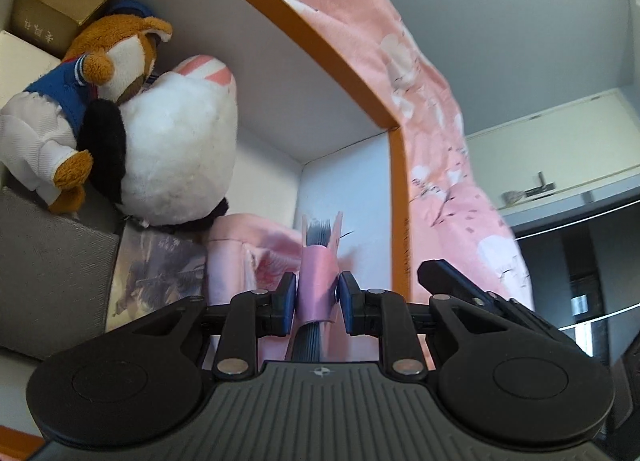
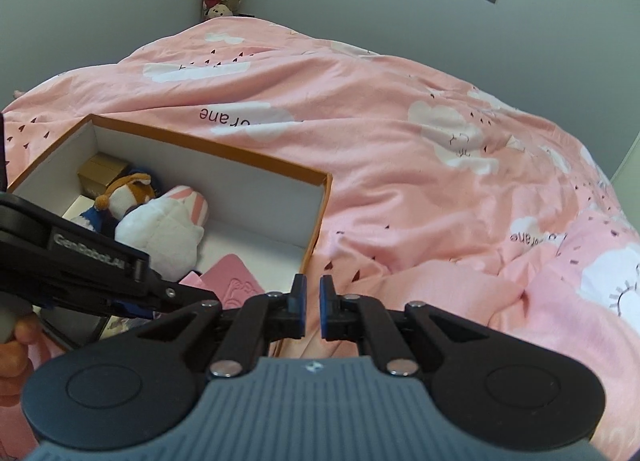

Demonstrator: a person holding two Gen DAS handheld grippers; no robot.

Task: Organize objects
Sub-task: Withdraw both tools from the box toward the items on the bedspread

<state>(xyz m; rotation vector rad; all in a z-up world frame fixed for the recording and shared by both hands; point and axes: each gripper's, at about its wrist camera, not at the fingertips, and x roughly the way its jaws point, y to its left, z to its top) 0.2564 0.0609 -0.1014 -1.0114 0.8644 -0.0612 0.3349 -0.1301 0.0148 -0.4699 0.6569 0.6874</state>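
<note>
One orange-rimmed box (image 2: 320, 197) sits on one pink duvet (image 2: 440, 165). Inside it are two plush toys: one brown dog in blue (image 1: 100, 61) and one white rabbit (image 1: 180, 149). There is also one gold carton (image 1: 56, 1), one grey box (image 1: 52, 273) and one pink fan (image 1: 320, 281)

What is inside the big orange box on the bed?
Inside the orange box: a white bunny plush, a fox plush, a gold box, a pink item. Whatever lies beneath the plushes is covered.
</note>
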